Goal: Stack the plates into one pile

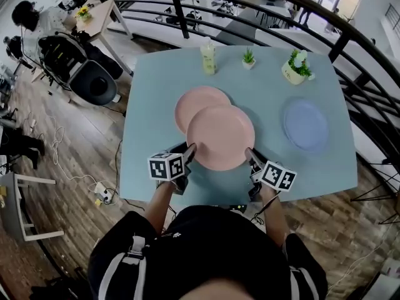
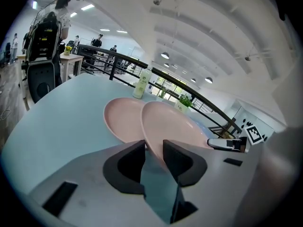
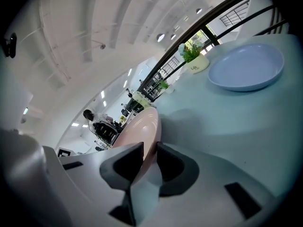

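Both grippers hold one pink plate [image 1: 220, 136] by its near rim, above the pale blue table [image 1: 156, 86]. My left gripper [image 1: 189, 150] is shut on the plate's left edge and my right gripper [image 1: 250, 155] on its right edge. The held plate overlaps a second pink plate [image 1: 194, 102] that lies on the table behind it. In the left gripper view the held plate's rim [image 2: 173, 126] runs between the jaws, with the second pink plate [image 2: 120, 119] to its left. The right gripper view shows the plate [image 3: 142, 129] tilted between its jaws. A lavender-blue plate [image 1: 305, 125] lies apart at the right.
At the table's far edge stand a pale bottle [image 1: 208, 56], a small potted plant [image 1: 249, 58] and a larger plant in a white pot [image 1: 296, 67]. A dark railing [image 1: 350, 39] curves behind the table. A chair and cables are on the wooden floor at the left.
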